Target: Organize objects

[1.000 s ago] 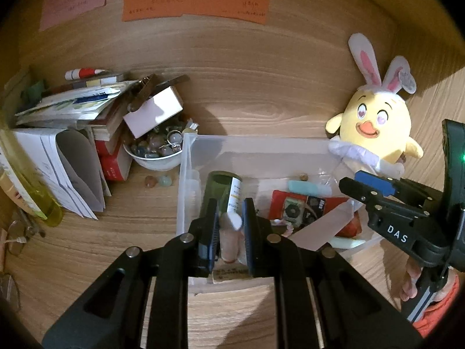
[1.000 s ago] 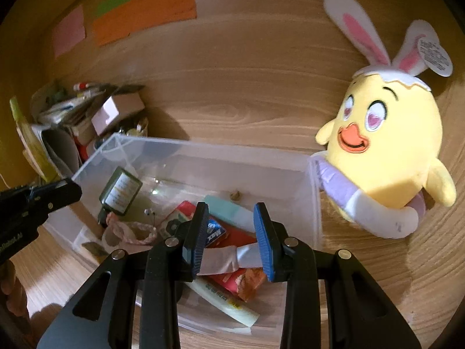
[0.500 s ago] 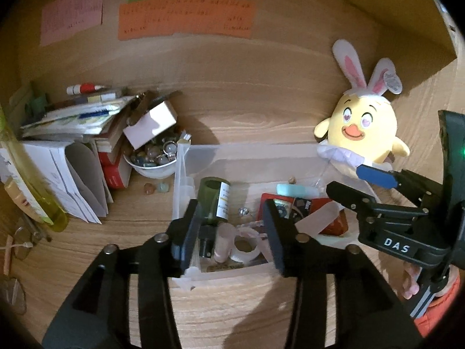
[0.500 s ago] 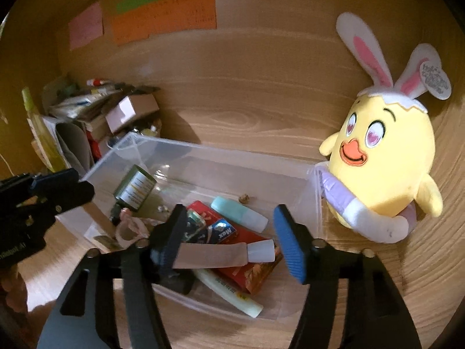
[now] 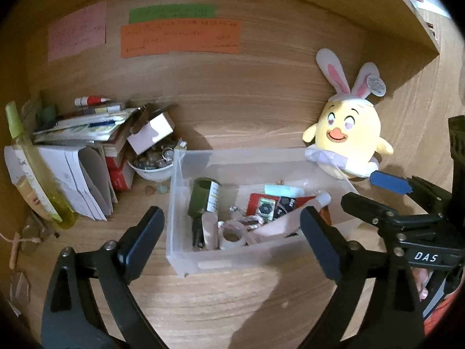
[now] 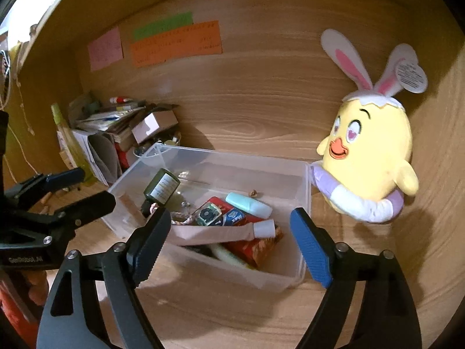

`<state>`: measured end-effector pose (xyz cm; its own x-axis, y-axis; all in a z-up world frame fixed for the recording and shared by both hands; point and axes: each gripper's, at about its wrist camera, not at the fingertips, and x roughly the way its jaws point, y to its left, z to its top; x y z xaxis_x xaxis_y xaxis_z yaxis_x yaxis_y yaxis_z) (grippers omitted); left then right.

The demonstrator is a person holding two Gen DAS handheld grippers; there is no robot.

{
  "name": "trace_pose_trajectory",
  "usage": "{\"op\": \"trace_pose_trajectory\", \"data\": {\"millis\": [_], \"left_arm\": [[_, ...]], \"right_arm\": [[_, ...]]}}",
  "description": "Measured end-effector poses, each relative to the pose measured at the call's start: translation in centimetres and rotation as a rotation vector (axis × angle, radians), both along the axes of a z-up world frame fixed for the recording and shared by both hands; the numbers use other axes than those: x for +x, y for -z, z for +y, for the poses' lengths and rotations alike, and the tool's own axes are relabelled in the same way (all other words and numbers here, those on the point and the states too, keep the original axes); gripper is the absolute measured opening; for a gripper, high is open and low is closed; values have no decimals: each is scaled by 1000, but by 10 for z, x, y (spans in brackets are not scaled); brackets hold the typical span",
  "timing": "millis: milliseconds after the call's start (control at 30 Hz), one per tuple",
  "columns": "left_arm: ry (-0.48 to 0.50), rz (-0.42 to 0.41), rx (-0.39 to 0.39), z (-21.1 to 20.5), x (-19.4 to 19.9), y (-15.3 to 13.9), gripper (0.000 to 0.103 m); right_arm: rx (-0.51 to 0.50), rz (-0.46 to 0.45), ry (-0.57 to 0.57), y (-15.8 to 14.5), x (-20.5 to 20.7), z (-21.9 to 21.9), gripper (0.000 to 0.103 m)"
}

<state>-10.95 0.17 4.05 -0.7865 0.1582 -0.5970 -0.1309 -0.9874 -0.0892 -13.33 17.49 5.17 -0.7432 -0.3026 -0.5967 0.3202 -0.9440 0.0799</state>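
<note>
Left wrist view: the left gripper (image 5: 232,232) hangs spread wide over the near wall of a clear plastic bin (image 5: 186,264) on a wooden shelf, its jaws having just been opening, with nothing pressed between the pads. Inside the bin lie a dark green bottle (image 5: 200,197), a small pale tube (image 5: 209,229) just beside it, a roll of tape (image 5: 232,237), a red packet (image 5: 261,206) and a mint-coloured tube (image 5: 283,190). A pink tube with a white cap (image 6: 223,232) lies slantwise across the packet, seen from the right wrist, where the right gripper (image 6: 229,247) also stands wide apart, its jaws having just been opening; the tube rests free in the bin, touched by neither pad. A yellow chick plush with rabbit ears (image 6: 372,151) leans at the bin's right end. Left of the bin sit a white bowl of trinkets (image 5: 152,168) and a stack of books and papers (image 5: 84,133). Coloured notes (image 5: 180,39) are stuck on the back panel.
</note>
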Motion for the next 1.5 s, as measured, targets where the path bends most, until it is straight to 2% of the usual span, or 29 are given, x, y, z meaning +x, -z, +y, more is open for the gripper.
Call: {"op": "trace_pose_trajectory", "data": {"millis": [400,600,1500], "left_arm": [[-29,-19,-14,1,21,15,98],[-20,-42,10,1,28,22,98],[-10,-62,17,5,39,33,98]], "right_arm": [[22,5,-10,9,32,6,86],[46,10,-16,14,44,3,89],[50,-3,-7,22,49,6,90]]}}
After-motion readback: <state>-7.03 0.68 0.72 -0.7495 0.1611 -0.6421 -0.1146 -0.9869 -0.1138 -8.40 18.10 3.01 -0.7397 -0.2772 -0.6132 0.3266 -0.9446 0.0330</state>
